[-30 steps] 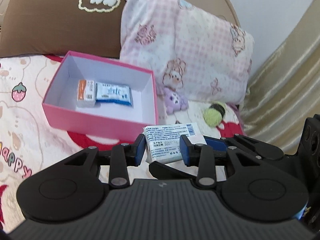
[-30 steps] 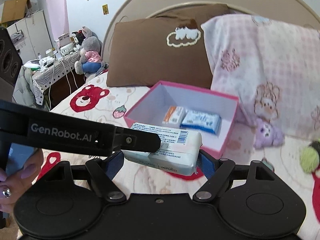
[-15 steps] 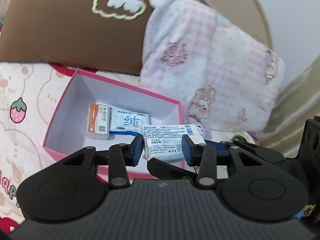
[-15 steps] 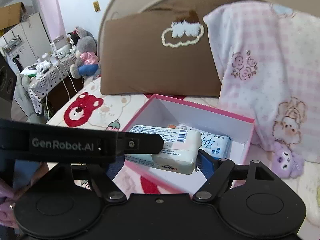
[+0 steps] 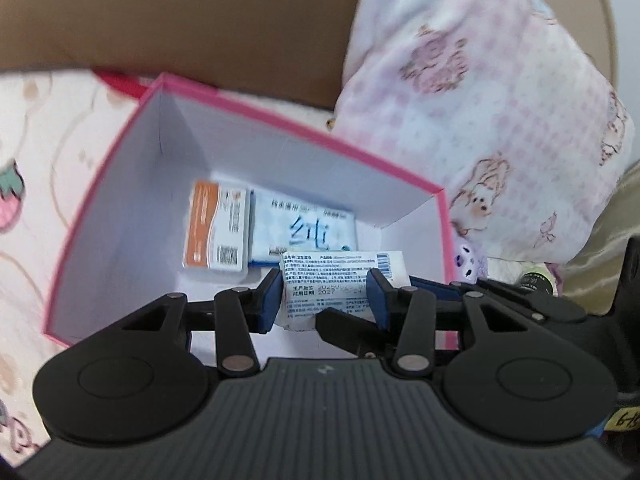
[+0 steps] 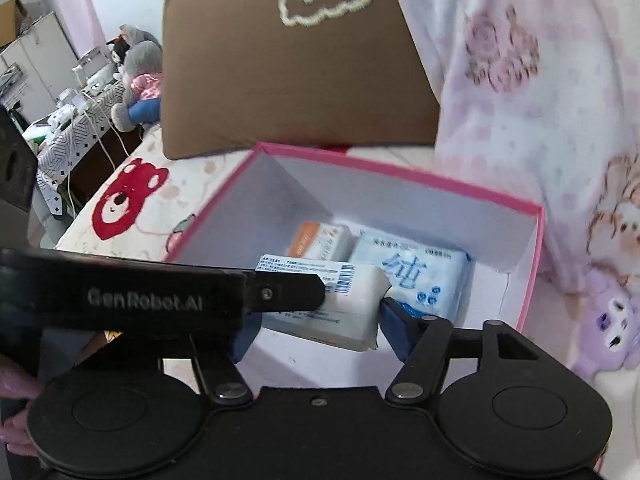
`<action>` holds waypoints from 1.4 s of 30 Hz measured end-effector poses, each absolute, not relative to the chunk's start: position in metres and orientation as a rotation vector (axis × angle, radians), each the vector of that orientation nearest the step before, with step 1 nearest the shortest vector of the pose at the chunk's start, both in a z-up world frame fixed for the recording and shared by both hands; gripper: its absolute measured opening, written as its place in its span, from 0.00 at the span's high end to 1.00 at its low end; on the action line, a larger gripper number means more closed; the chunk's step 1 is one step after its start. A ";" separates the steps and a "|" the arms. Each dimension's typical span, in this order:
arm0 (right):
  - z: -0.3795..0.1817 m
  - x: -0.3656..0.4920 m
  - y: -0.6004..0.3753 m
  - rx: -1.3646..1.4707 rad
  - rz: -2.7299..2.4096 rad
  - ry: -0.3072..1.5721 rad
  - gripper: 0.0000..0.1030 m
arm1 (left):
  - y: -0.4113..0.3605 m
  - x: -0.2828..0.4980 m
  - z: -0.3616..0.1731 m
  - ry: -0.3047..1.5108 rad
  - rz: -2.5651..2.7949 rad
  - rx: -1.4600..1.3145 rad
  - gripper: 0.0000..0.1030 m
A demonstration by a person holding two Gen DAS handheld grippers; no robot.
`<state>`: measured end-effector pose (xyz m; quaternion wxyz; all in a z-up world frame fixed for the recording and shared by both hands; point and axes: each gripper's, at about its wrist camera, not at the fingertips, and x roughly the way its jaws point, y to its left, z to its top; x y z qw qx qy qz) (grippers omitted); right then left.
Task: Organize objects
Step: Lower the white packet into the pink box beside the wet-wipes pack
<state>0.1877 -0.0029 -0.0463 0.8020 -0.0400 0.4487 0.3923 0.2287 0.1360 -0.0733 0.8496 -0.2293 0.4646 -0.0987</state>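
Note:
Both grippers hold one white wipes pack (image 5: 325, 280) between them, over the inside of the pink box (image 5: 100, 184). My left gripper (image 5: 326, 294) is shut on one end of the pack. My right gripper (image 6: 320, 320) is shut on the other end, where the pack also shows in the right wrist view (image 6: 344, 300). The pink box (image 6: 532, 272) holds an orange-and-white packet (image 5: 214, 236) and a blue tissue pack (image 5: 304, 236). The left gripper's finger crosses the right wrist view and hides part of the held pack.
The box sits on a bed sheet with strawberry and bear prints (image 6: 124, 204). A brown pillow (image 6: 288, 72) and a pink checked pillow (image 5: 480, 112) lie behind it. A purple plush toy (image 6: 612, 320) lies right of the box. A side table with plush toys (image 6: 80, 108) stands at far left.
Both grippers have moved forward and down with the wipes pack, from in front of the box to over its inside. The pack is now close above the box floor.

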 end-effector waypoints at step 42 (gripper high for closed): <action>-0.117 0.212 0.023 -0.313 0.695 1.114 0.53 | 0.128 0.266 -0.148 1.104 -0.145 -0.458 0.74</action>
